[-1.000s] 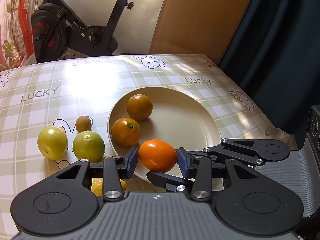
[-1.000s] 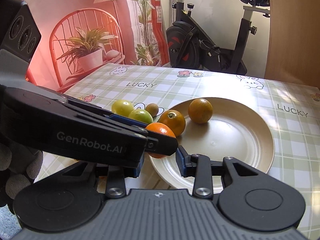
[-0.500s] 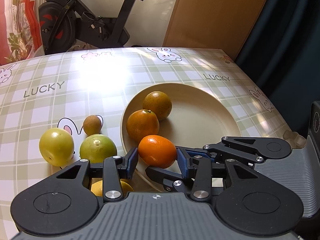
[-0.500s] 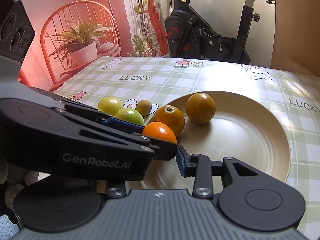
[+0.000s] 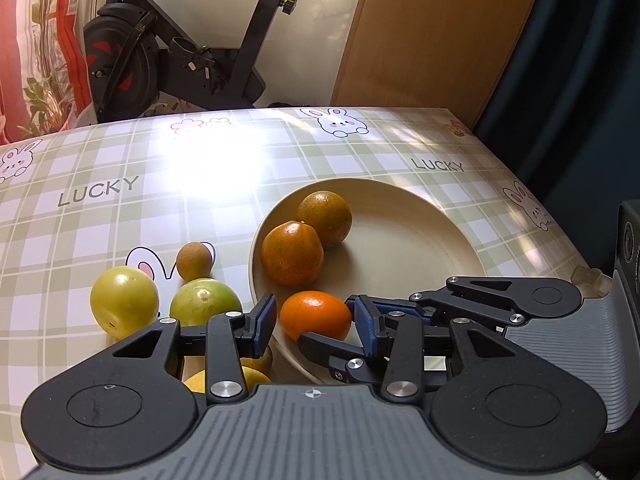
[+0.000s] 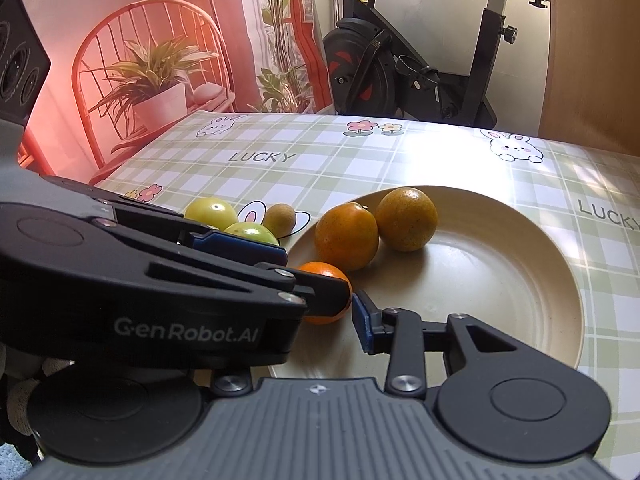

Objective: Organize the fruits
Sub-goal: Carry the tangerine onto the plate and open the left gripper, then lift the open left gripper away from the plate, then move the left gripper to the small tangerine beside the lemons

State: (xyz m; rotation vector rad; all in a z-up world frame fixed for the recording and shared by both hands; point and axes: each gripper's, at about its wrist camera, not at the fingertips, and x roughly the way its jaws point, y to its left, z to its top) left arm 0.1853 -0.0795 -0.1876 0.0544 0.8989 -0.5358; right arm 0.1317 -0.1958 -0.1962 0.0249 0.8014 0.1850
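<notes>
A small bright orange [image 5: 315, 314] lies at the near rim of the beige plate [image 5: 416, 240], between the pads of my left gripper [image 5: 316, 320]. The jaws stand a little apart from it on the left side, so the gripper is open. Two larger dull oranges [image 5: 292, 254] [image 5: 325, 218] lie in the plate. My right gripper [image 6: 320, 312] is open just behind; its left finger is hidden by the left gripper's body [image 6: 160, 280]. The small orange also shows in the right wrist view [image 6: 326, 276].
On the checked tablecloth left of the plate lie two yellow-green fruits [image 5: 124, 301] [image 5: 205, 299], a small brown fruit [image 5: 194, 261] and yellow fruit [image 5: 228, 380] under my left gripper. An exercise bike [image 5: 180, 52] stands beyond the table's far edge.
My left gripper carried the small orange down onto the plate's near rim and its jaws have opened off it. Both grippers have moved closer to the plate.
</notes>
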